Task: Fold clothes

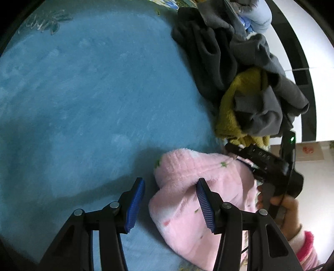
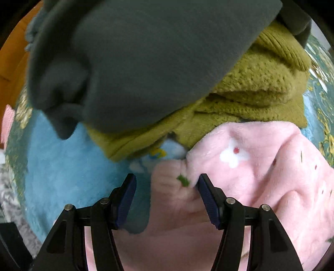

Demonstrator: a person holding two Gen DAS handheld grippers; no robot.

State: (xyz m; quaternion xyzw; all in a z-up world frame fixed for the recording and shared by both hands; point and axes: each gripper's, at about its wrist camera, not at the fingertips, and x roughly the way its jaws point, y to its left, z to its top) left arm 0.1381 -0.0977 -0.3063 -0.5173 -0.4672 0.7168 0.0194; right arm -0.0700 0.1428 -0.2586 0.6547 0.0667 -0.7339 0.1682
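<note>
Blue plush bedding [image 1: 83, 100] covers most of the left wrist view, with a darker teal floral border [image 2: 325, 133] showing at its edges in the right wrist view. Past the bedding's far side runs a black band, then white floor tiles [image 1: 300, 54].

On the bedding lies a pink fleece garment [image 1: 187, 200], fluffy, with small green and red specks and a white flower print [image 2: 233, 155]. The left gripper [image 1: 170, 205] hangs over its near edge with jaws wide apart: the right finger sits over the pink fleece, the left finger over bare blue bedding, and nothing is pinched between them. The right gripper [image 2: 167, 201] is likewise spread wide, and a ribbed pink cuff [image 2: 169, 183] of the garment lies in the gap between its fingers, close against the right pad but not clamped.

Crowding that cuff from behind is a heap of other clothes. An olive-green knitted sweater [image 2: 250, 91] lies just beyond the pink garment, touching its far edge. A dark grey fleece garment [image 2: 146, 58] is draped over the sweater and overhangs it. In the left wrist view, a pale blue item [image 1: 258, 16] sits at the far end of the heap.

The person's right hand [image 1: 286, 210], in a pink sleeve, grips the black handle.
</note>
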